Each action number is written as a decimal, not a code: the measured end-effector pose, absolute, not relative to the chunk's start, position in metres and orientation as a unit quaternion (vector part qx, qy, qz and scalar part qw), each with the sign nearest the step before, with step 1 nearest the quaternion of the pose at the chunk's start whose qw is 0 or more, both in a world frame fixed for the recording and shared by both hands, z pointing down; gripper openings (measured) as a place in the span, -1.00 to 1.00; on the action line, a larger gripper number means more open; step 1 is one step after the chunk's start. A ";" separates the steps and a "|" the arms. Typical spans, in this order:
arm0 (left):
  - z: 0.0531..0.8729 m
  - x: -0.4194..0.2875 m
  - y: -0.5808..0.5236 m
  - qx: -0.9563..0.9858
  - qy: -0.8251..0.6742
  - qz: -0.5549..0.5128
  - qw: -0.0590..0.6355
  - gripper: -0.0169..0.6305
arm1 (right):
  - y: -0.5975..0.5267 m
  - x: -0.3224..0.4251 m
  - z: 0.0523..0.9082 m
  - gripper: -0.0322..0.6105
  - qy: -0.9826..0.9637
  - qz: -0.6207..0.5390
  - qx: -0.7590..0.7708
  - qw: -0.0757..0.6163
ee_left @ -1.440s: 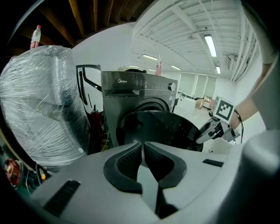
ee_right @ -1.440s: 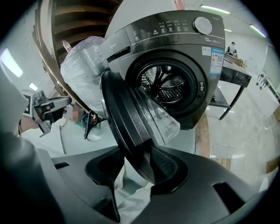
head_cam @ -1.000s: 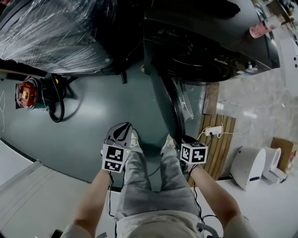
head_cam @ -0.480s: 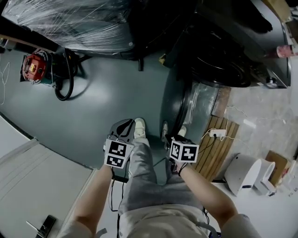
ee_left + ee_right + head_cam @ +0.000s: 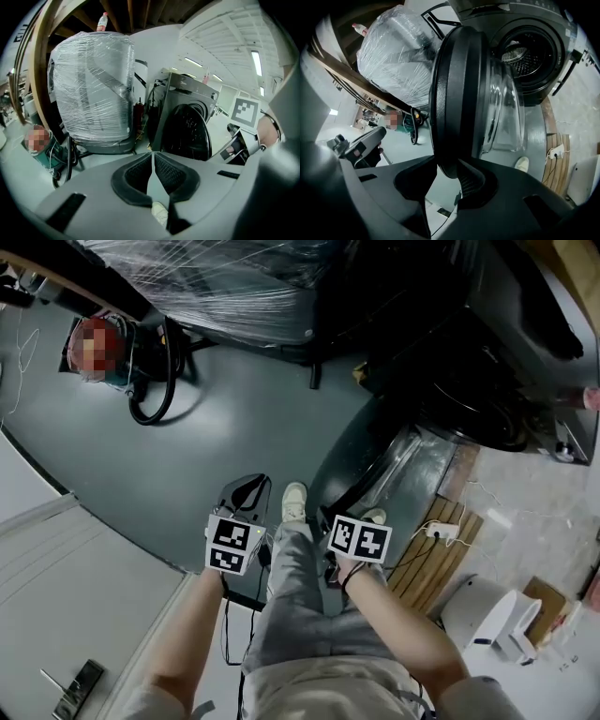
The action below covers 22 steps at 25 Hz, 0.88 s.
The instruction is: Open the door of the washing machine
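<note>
Plastic-wrapped bulk fills the far left, with a looped black hose in front of it on the grey-green floor. Next comes the left gripper, held over that floor just beside the person's grey trouser leg. Its jaws are closed tip to tip with nothing between them, and only a pale shoe shows below.

Right of the legs, the right gripper has the door by its dark rim. Its jaws stand about half apart and have just been closing. The rim fills the gap at their tips and the ribbed right pad lies against it.

The door is swung wide open and stands edge-on to this gripper. Its bulging glass faces right, toward the washing machine, whose round opening leaves the metal drum in plain view.

Farther right, wooden slats lie on paler floor, with a white power strip resting on them.
</note>
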<state>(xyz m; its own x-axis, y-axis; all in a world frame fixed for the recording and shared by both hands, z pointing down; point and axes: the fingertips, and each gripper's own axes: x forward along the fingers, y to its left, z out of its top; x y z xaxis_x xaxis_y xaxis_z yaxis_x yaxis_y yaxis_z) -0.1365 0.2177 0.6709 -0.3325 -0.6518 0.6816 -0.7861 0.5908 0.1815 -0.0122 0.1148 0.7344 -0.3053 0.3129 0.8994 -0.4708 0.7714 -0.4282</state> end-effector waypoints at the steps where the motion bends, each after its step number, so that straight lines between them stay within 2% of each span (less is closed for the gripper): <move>1: 0.671 -0.142 0.224 0.436 -0.816 0.082 0.371 -0.84 | 0.122 -0.021 0.736 -0.43 -0.732 0.342 0.049 0.587; 13: 0.677 -0.198 0.275 0.362 -0.851 0.038 0.379 -0.84 | 0.185 -0.117 0.744 -0.45 -0.727 0.371 0.003 0.577; 18: 0.677 -0.218 0.292 0.329 -0.863 0.019 0.384 -0.84 | 0.200 -0.150 0.742 -0.53 -0.747 0.322 -0.060 0.579; 22: 0.676 -0.231 0.301 0.317 -0.866 0.011 0.386 -0.84 | 0.185 -0.170 0.751 -0.46 -0.772 0.262 -0.077 0.574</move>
